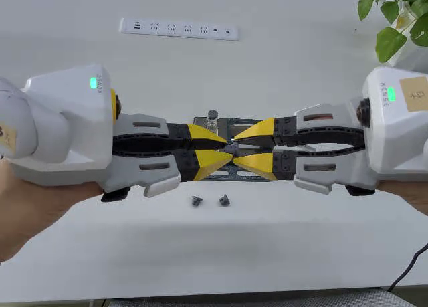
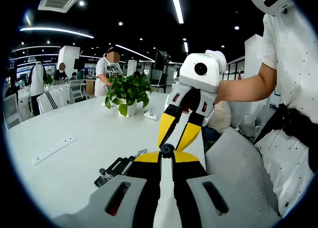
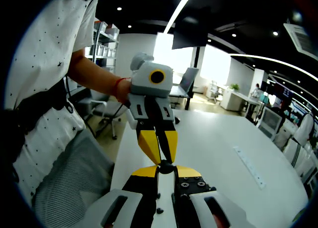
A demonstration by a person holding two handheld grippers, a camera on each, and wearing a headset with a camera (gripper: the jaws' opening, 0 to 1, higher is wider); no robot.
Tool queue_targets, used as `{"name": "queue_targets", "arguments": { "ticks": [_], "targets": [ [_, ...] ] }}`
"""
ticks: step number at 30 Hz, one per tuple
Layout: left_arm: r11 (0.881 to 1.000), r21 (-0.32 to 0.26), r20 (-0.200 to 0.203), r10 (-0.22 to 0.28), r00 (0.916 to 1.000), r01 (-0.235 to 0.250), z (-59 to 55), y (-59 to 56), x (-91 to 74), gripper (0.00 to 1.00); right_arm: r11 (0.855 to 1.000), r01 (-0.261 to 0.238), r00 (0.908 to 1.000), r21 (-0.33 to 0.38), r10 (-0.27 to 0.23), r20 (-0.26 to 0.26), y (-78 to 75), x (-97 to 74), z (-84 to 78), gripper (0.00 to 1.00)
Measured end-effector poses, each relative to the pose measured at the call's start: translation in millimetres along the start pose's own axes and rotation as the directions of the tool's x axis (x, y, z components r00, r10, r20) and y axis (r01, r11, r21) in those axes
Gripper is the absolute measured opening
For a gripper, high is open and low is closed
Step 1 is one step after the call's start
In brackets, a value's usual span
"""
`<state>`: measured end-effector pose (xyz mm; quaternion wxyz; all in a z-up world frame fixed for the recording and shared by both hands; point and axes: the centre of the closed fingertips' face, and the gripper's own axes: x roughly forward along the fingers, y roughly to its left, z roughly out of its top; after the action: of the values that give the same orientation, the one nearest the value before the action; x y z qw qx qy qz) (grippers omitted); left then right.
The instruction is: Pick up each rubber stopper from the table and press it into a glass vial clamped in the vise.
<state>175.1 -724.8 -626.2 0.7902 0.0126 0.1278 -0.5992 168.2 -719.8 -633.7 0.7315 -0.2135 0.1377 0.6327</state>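
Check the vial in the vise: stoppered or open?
Stoppered: in the head view a grey stopper caps the upright vial in the vise. How deep it sits, cannot tell.

A long white power strip lies far back, a bit to the left. A green leafy plant is at the far right. A black cable shows at the near right corner.

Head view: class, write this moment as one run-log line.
left gripper: shut on rubber stopper | right gripper: shut on same stopper, tip to tip | over vise, vial in it | two stoppers loose on table
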Motion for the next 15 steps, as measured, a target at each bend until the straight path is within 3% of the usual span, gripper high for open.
{"name": "queue_targets", "arguments": {
  "ticks": [15],
  "targets": [
    [1.000,-0.012,0.012,0.002,0.9999,-0.001,1.6,0.0,-1.5,0.04,1.000,0.008,0.9999,0.024,-0.009,0.014,-0.9,-1.1,4.1,0.08]
  ]
}}
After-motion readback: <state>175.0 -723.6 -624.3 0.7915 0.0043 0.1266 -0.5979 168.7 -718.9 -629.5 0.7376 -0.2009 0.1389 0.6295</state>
